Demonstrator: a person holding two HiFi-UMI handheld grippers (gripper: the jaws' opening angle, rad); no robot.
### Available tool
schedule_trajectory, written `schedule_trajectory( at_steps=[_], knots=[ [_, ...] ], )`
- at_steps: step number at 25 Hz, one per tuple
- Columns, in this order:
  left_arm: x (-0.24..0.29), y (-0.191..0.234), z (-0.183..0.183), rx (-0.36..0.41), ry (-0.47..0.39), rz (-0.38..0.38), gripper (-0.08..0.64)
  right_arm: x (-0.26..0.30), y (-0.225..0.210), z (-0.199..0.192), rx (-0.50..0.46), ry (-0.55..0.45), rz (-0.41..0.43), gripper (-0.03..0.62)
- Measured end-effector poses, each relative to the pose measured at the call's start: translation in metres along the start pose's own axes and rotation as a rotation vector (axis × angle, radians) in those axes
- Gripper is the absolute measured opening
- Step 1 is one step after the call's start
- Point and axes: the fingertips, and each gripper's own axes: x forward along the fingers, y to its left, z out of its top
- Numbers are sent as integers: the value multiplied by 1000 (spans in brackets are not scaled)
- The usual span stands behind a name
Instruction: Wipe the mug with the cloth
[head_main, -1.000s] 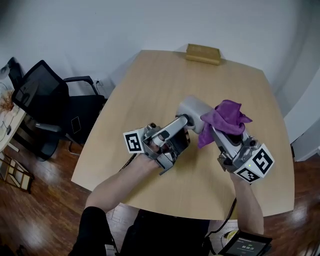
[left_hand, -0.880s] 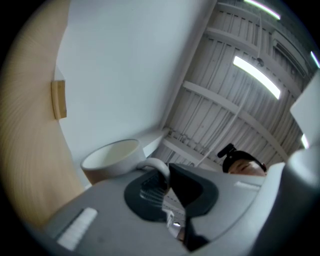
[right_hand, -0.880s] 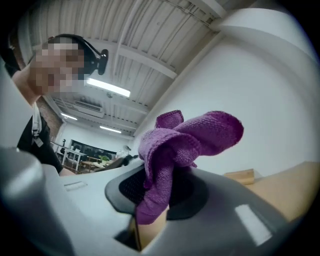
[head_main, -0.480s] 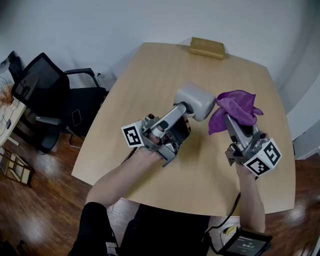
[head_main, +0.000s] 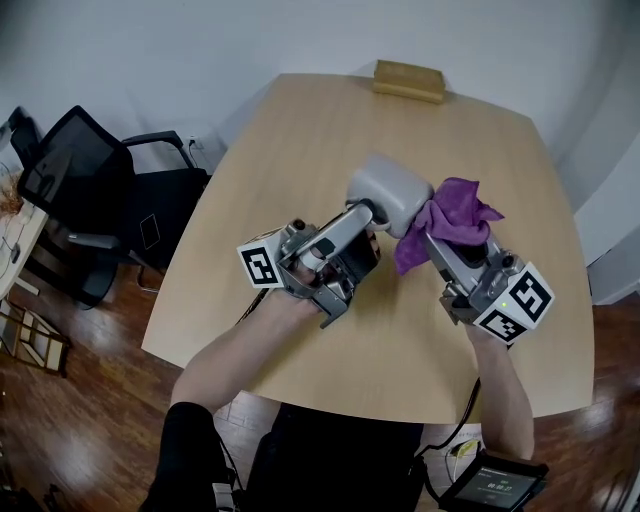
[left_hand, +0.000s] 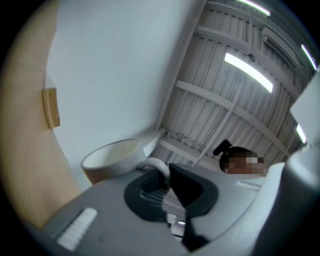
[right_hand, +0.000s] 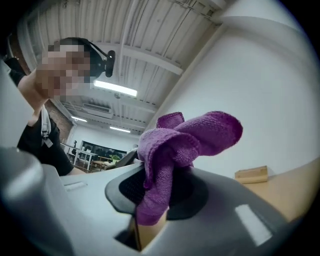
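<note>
mid-wipe, clamping grey ceramic mug (head_main: 390, 190) in left claw (head_main: 368, 213), purple terry cloth (head_main: 458, 212) in right claw (head_main: 432, 243). next: rub its wall.

Mug (head_main: 390, 192): in the head view its handle (left_hand: 157, 168) lies hidden behind the tips of the left gripper (head_main: 363, 218). Cloth (head_main: 452, 222) covers the tips of the right gripper (head_main: 432, 243). Whether the cloth touches the mug cannot be told.

A pale wooden table (head_main: 300, 180) carries one thing directly on it — a small tan block (head_main: 408, 80), at the far edge.
</note>
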Motion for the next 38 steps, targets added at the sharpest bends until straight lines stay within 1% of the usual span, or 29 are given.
schedule_trajectory(
  at_steps=[2, 5, 7, 8, 10, 12, 14, 16, 17, 19, 20, 22, 24, 27, 28, 29, 30, 31, 33, 34, 35, 36, 38],
  knots=[
    [3, -1, -2, 17, 17, -4, 32, -5, -19, -9, 27, 37, -63, 77],
    [0, 0, -2, 23, 13, -4, 32, -15, -44, -27, 63, 104, -173, 77],
    [-3, 1, 0, 32, 2, 0, 33, -22, -55, -31, 88, 116, -221, 77],
    [-5, 2, 2, 35, -5, 4, 33, -24, -57, -28, 96, 102, -228, 77],
    [-8, 4, 4, 37, -21, 13, 34, -26, -50, -11, 91, 30, -198, 77],
    [-9, 5, 5, 32, -35, 21, 34, -26, -30, 14, 54, -69, -113, 77],
    [-9, 5, 4, 27, -35, 25, 34, -19, -1, 32, -14, -125, -11, 77],
    [-7, 4, 3, 21, -23, 21, 34, -7, 23, 34, -76, -115, 69, 77],
    [-6, 3, 2, 17, -17, 16, 34, -1, 31, 30, -92, -97, 93, 77],
    [-5, 3, 2, 3, -17, 10, 34, 7, 34, 22, -93, -62, 104, 77],
    [-6, 4, 2, -6, -20, 9, 32, 8, 30, 18, -82, -48, 92, 77],
    [-7, 3, 1, -12, -17, -4, 32, 4, 12, 7, -47, -8, 34, 77],
    [-5, 0, 0, 4, -8, -14, 32, -2, -12, -11, 4, 52, -49, 77],
    [-6, 2, 0, 11, -15, -2, 32, -17, -45, -33, 70, 135, -197, 77],
    [-8, 4, -2, 7, -16, 4, 32, -24, -50, -34, 90, 134, -226, 77],
    [-9, 6, -4, 4, -16, 9, 33, -30, -50, -31, 104, 110, -229, 77],
    [-11, 7, -5, 5, -17, 15, 33, -33, -45, -22, 109, 65, -201, 77],
    [-14, 7, -4, 14, -19, 20, 34, -32, -35, -11, 102, 10, -147, 77],
    [-17, 5, 3, 51, -25, 32, 33, -21, -5, 12, 64, -91, 5, 77],
    [-17, 4, 8, 69, -30, 38, 33, -13, 12, 19, 41, -116, 76, 77],
    [-16, 3, 11, 81, -33, 44, 33, -4, 27, 21, 24, -120, 132, 77],
    [-15, 2, 12, 85, -35, 47, 33, 4, 38, 19, 15, -107, 168, 77],
    [-10, 1, 10, 83, -28, 45, 34, 13, 49, 8, 24, -60, 197, 77]
  ],
)
